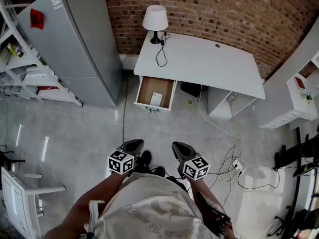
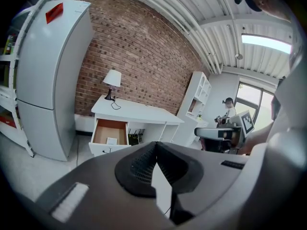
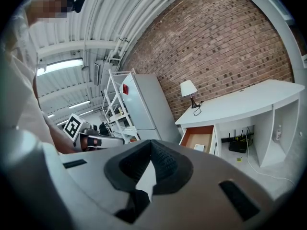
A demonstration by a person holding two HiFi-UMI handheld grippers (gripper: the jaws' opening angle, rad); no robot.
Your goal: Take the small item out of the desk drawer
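With left gripper [image 1: 133, 144] and right gripper [image 1: 179, 146] closed on nothing, the seemingly flat small item [image 1: 156, 99] could be pushed away unless jaws are opened.

I cannot tell what the small white flat item [image 1: 156, 99] in the open wood-lined desk drawer [image 1: 145, 91] is; it shows too small. The tall grey refrigerator [image 1: 75, 44] is cut off by the head view's top edge. The black box [image 3: 237, 145] under the white desk [image 3: 249, 98] is too small to identify.
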